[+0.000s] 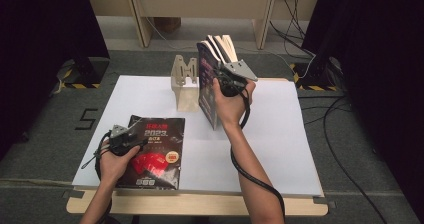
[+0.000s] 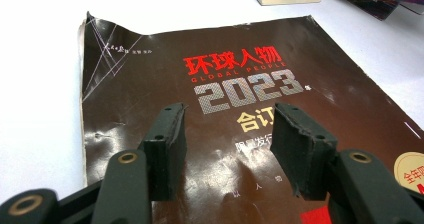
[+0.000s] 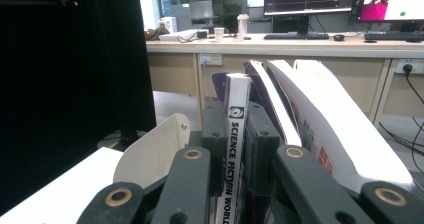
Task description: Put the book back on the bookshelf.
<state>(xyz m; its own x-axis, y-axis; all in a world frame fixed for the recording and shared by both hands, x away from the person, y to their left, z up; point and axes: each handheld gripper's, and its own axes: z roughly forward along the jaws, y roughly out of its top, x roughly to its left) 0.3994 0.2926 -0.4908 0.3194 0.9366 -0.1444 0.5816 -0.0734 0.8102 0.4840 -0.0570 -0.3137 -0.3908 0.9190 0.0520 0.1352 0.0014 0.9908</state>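
Note:
A dark glossy magazine [image 1: 157, 151] marked 2023 [image 2: 150, 84] lies flat on the white table top [image 1: 280, 134] at the front left. My left gripper [image 1: 136, 141] [image 2: 227, 134] hovers just over its cover, jaws open with nothing between them. My right gripper [image 1: 217, 79] [image 3: 236, 121] is shut on the spine of an upright magazine [image 1: 207, 91] [image 3: 237, 94] lettered Science Fiction World. Its bottom edge is on or just above the table, right of a pale wooden bookend [image 1: 184, 79] [image 3: 150, 149]. Loose pages [image 3: 320, 114] fan out on the right of the gripped spine.
A long wooden desk [image 3: 300, 46] with monitors and cups stands beyond the table. Black curtains [image 1: 45, 29] hang on both sides and cables [image 1: 345, 134] run over the floor at the right. A cable trails from each gripper along the forearm.

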